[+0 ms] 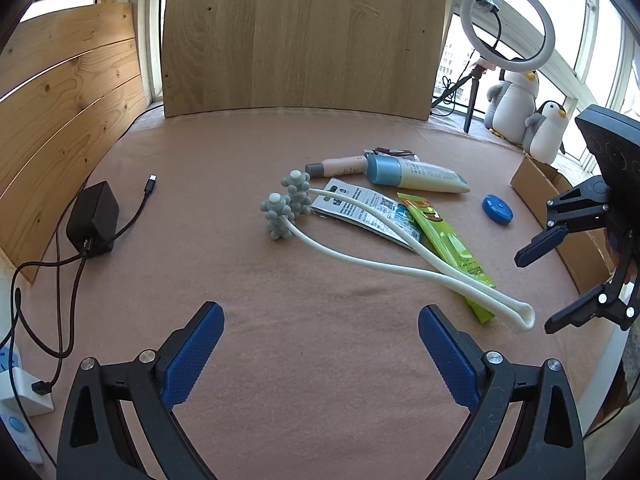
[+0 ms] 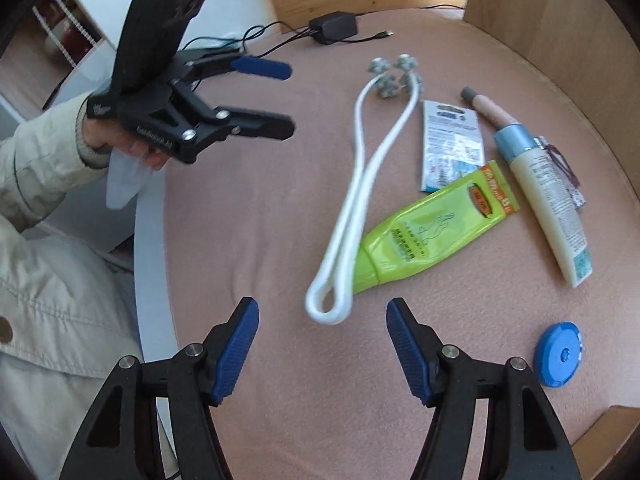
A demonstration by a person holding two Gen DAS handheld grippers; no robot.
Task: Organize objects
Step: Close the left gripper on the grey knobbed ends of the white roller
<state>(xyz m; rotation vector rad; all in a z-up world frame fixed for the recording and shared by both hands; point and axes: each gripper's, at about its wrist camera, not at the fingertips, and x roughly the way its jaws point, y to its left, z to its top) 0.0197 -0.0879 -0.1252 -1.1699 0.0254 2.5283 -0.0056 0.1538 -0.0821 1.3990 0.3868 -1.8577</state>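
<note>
While both claws hover, a pink felt-covered tabletop (image 1: 248, 280) carries the clutter; wooden boards and bright windows stand behind it.
Left gripper (image 1: 320, 344) and right gripper (image 2: 322, 344): jaws spread wide, holding and touching nothing. White looped neck massager with grey knobbed rollers (image 2: 360, 184) lies mid-table, overlapping a lime-green squeeze tube (image 2: 424, 236) toward the right edge.

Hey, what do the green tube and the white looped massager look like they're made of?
Green tube: likely soft glossy plastic; it shows highlights and a crimped flat end. Massager: white loop looks matte, rubbery or foam-coated, bending smoothly; its grey knobbed rollers look like dull molded plastic or rubber.
</note>
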